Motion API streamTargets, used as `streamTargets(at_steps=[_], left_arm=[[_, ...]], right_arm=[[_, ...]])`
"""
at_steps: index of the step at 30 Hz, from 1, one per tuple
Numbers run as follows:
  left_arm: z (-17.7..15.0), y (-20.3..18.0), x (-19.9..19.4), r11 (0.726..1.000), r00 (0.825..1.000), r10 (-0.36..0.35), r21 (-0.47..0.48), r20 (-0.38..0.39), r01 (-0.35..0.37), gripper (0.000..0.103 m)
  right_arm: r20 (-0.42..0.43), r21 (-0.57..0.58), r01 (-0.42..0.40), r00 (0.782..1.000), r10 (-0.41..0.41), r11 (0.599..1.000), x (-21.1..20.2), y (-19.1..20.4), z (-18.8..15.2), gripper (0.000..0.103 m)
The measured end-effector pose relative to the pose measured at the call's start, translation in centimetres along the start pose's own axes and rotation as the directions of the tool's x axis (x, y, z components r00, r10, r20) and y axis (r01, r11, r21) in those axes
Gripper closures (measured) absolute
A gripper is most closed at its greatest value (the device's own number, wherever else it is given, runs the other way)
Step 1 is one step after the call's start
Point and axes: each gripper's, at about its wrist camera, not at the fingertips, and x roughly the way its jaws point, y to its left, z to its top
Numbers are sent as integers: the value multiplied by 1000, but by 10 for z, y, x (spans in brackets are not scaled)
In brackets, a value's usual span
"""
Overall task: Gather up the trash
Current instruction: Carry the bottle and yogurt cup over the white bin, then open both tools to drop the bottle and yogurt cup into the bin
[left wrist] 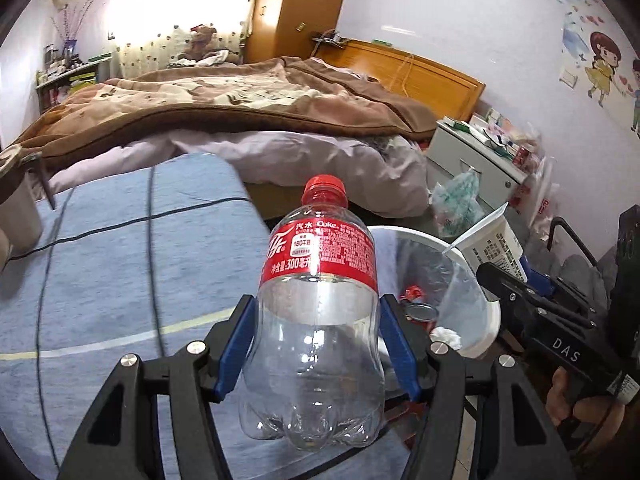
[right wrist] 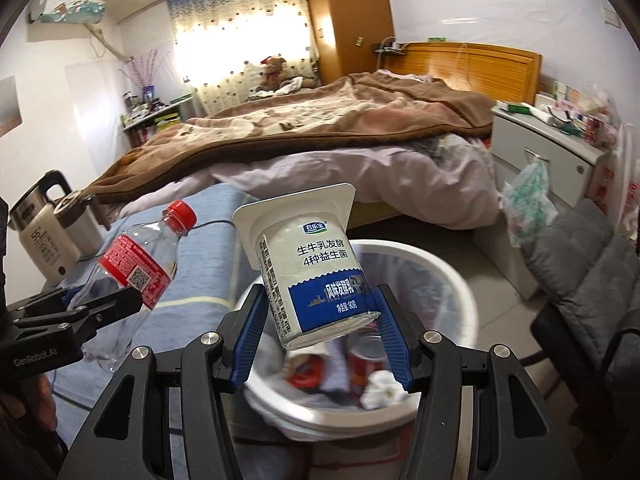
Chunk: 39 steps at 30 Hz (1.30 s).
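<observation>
The left tongs (left wrist: 318, 344) clamp an empty cola bottle (left wrist: 318, 300); the right tongs (right wrist: 320, 332) grip a yogurt cup (right wrist: 312, 268), poised above the lower-centre waste bin (right wrist: 460, 280), presumably for dropping.

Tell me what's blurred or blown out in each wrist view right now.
Left wrist view: the window curtain is blown out by backlight and the blue cloth is motion-smeared, while the bottle stays sharp. Right wrist view: the trash inside the white bin is smeared, the yogurt cup crisp; both views bend at the edges.
</observation>
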Motion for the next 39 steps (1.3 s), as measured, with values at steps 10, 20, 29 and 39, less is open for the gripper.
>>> streamTargets(at_steps=[10, 20, 29, 39], left_arm=[[4, -52, 29, 997, 998, -44, 58, -45, 47, 39], [8, -71, 64, 997, 995, -27, 70, -98, 34, 39], [8, -67, 76, 999, 993, -1, 39, -122, 6, 32], [4, -65, 63, 999, 994, -34, 29, -105, 37, 29]], right_arm=[[-37, 29, 32, 999, -31, 999, 6, -48, -6, 48], [-105, -21, 27, 994, -29, 999, 33, -59, -10, 47], [-130, -17, 39, 991, -41, 999, 47, -68, -13, 47], [-81, 55, 36, 996, -32, 998, 28, -75, -15, 47]])
